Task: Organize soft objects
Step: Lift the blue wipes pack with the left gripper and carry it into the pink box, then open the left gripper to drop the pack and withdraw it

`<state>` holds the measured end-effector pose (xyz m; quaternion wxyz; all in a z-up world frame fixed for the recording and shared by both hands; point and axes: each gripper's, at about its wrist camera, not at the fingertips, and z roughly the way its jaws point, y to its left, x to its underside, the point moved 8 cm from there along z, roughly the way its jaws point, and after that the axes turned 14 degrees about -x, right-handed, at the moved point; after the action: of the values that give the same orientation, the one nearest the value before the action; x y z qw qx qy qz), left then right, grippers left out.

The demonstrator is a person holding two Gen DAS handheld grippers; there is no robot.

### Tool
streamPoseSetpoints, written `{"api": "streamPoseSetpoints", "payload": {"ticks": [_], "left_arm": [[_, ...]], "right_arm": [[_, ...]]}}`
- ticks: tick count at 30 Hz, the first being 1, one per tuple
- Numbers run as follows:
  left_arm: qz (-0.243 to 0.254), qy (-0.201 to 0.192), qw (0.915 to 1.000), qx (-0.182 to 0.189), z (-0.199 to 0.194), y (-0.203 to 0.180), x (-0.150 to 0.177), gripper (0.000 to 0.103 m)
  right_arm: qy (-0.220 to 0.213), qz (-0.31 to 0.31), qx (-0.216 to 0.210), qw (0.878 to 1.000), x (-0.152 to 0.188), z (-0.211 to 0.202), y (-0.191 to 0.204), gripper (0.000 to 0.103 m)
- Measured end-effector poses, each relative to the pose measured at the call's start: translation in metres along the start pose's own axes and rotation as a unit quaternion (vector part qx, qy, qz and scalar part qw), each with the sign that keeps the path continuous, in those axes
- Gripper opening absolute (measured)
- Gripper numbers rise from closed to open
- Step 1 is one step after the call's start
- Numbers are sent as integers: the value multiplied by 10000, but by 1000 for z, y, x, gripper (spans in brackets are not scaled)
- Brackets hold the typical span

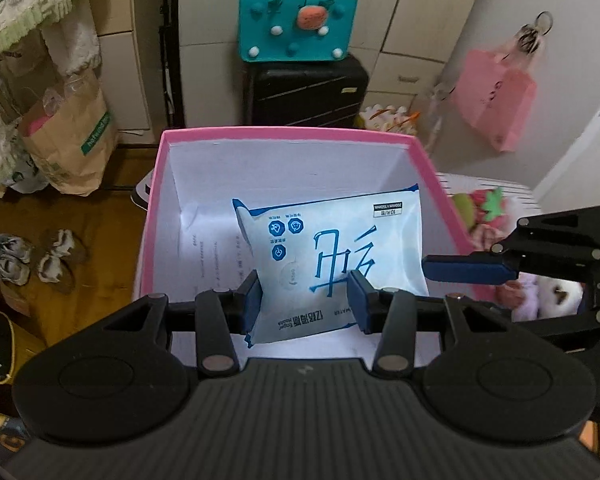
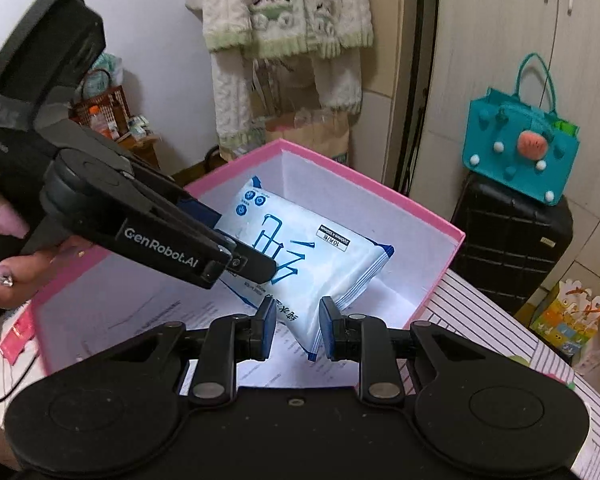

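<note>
A white and blue soft tissue pack [image 1: 332, 256] lies tilted inside a pink box [image 1: 284, 136] with white inner walls. It also shows in the right wrist view [image 2: 316, 264], in the same box [image 2: 380, 188]. My left gripper [image 1: 306, 300] is open, its pads on either side of the pack's near end. In the right wrist view the left gripper [image 2: 244, 256] reaches into the box over the pack. My right gripper [image 2: 298, 330] is open above the pack's near corner. In the left wrist view the right gripper [image 1: 468, 268] hovers at the box's right rim.
Plush toys [image 1: 488, 216] lie on a striped surface [image 2: 500, 336] right of the box. A teal felt bag [image 1: 296, 20] sits on a black suitcase [image 1: 308, 92]. A paper bag [image 1: 72, 136] and shoes [image 1: 32, 258] are on the wooden floor at left.
</note>
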<state>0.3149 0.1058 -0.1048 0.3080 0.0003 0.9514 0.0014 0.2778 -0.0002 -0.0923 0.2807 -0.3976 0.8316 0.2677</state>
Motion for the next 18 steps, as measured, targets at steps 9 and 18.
{"api": "streamPoseSetpoints", "payload": {"ticks": [9,18], "left_arm": [[122,181,9995,-216,32,9,-6,44],[380,-240,9979,-462,23,3,-12,54]], "right_arm": [[356,182,-41,9992,0,26,-15,28],[319,126,-85,9994,-3,21,-15,28]]}}
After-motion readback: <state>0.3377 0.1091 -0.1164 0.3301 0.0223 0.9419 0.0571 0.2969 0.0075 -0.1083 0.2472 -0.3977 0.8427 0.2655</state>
